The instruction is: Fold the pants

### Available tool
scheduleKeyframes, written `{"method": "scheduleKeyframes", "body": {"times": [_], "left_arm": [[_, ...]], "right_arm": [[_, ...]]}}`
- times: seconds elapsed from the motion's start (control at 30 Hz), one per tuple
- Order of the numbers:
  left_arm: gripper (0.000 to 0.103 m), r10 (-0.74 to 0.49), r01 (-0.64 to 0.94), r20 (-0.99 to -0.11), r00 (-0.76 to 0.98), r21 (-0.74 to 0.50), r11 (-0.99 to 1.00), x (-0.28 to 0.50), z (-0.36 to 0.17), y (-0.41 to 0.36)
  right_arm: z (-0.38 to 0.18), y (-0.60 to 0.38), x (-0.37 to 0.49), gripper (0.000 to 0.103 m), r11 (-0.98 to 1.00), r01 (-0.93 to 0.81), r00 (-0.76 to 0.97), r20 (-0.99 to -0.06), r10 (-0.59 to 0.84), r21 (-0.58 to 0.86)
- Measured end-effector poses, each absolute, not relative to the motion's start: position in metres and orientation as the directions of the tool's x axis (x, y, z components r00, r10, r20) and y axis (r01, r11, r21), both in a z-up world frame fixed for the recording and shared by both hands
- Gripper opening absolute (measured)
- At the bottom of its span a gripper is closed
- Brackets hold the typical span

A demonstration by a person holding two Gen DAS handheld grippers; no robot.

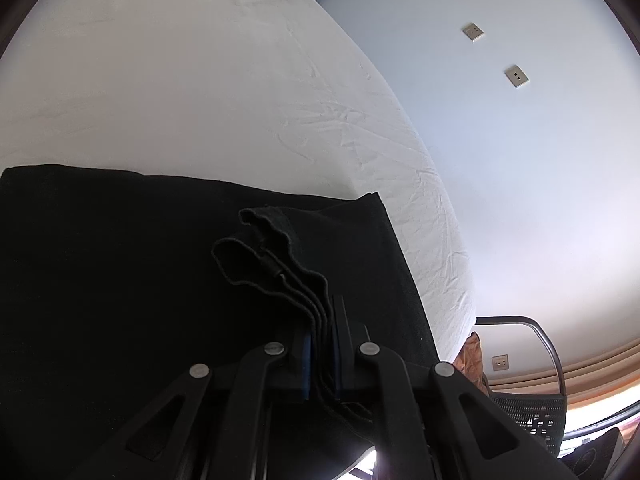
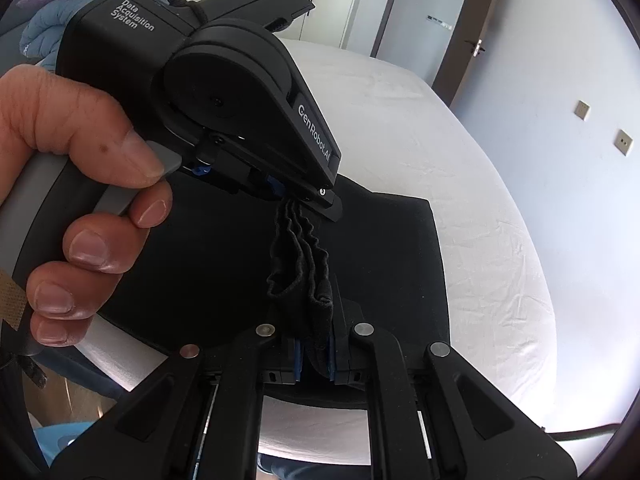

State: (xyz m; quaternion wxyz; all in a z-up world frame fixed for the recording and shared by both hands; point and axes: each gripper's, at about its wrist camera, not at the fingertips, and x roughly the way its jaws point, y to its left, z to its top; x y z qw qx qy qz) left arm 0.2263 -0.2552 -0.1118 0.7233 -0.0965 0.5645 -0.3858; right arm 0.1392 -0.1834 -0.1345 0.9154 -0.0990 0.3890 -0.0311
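The black pants (image 1: 120, 280) lie flat on the white bed (image 1: 180, 100), and they fill the lower part of both views. One gathered edge of the pants is lifted from the rest of the cloth, and both tongs pinch it.

In the left wrist view, the left tongs (image 1: 322, 354) are closed on this edge; several thin layers of black cloth stand pressed between the blue pads and run up toward 11 o'clock.

In the right wrist view, the right tongs (image 2: 314, 354) are closed on the same bunched cloth at 6 o'clock. The left tongs come in from 10 o'clock and bite the upper end of that bunch, near the middle of the picture. A hand (image 2: 68, 200) grips their grey handle at 9 o'clock.

At 3 o'clock, beside the bed, stands a pale wall (image 1: 520, 160).
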Motion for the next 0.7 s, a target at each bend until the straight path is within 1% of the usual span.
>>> {"method": "scheduleKeyframes", "body": {"times": [0.23,0.43,0.6,0.7], "left_arm": [[0.007,-0.639,0.465,-0.76,0.113,-0.528,0.71,0.227,-0.102,-0.237],[0.007,-0.63,0.449,-0.764,0.14,-0.518,0.728,0.231,-0.099,-0.218],[0.007,-0.621,0.432,-0.769,0.15,-0.514,0.741,0.241,-0.102,-0.198],[0.007,-0.609,0.43,-0.779,0.149,-0.504,0.749,0.248,-0.107,-0.182]], "right_arm": [[-0.131,-0.147,0.132,0.008,0.969,-0.075,0.698,-0.706,-0.119,-0.237],[-0.13,-0.112,0.131,0.008,0.956,-0.141,0.693,-0.715,-0.09,-0.258],[-0.135,-0.087,0.142,0.008,0.945,-0.2,0.683,-0.729,-0.054,-0.257],[-0.139,-0.065,0.146,0.008,0.942,-0.241,0.667,-0.745,-0.014,-0.233]]}}
